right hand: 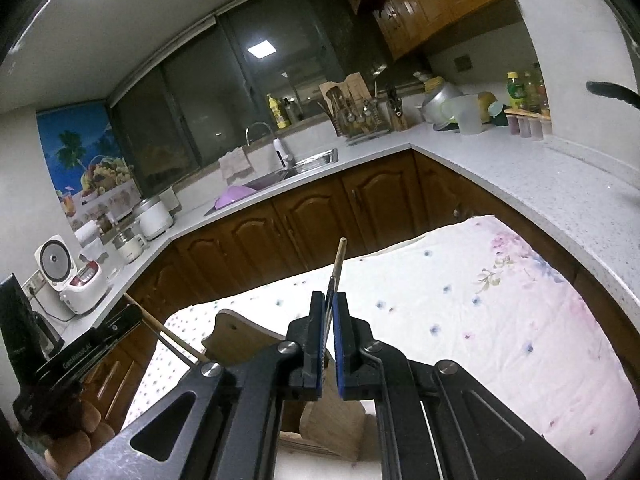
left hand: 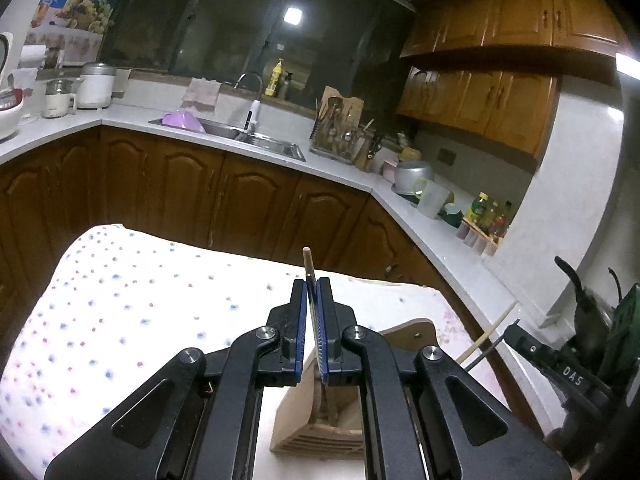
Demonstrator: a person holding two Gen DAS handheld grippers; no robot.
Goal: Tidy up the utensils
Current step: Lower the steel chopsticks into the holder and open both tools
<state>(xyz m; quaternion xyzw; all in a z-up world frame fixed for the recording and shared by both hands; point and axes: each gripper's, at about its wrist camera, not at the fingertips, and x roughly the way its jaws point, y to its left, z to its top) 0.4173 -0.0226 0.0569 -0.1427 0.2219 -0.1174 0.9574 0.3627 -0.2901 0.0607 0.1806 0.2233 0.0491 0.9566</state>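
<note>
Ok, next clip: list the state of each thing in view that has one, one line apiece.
left gripper: jaws shut on a thin wooden stick, tip poking out above.
right gripper: jaws shut on a thin wooden stick, likewise.
wooden holder: resting on the floral cloth, below both grippers.
sink: purple basin sitting in it.
lower cabinets: doors closed.

Under my cameras, table draped in a white cloth with small blue and pink dots [left hand: 132, 300], pink floral print at one end [right hand: 516, 256], light-brown wooden utensil holder [left hand: 320, 420] standing on it
</note>
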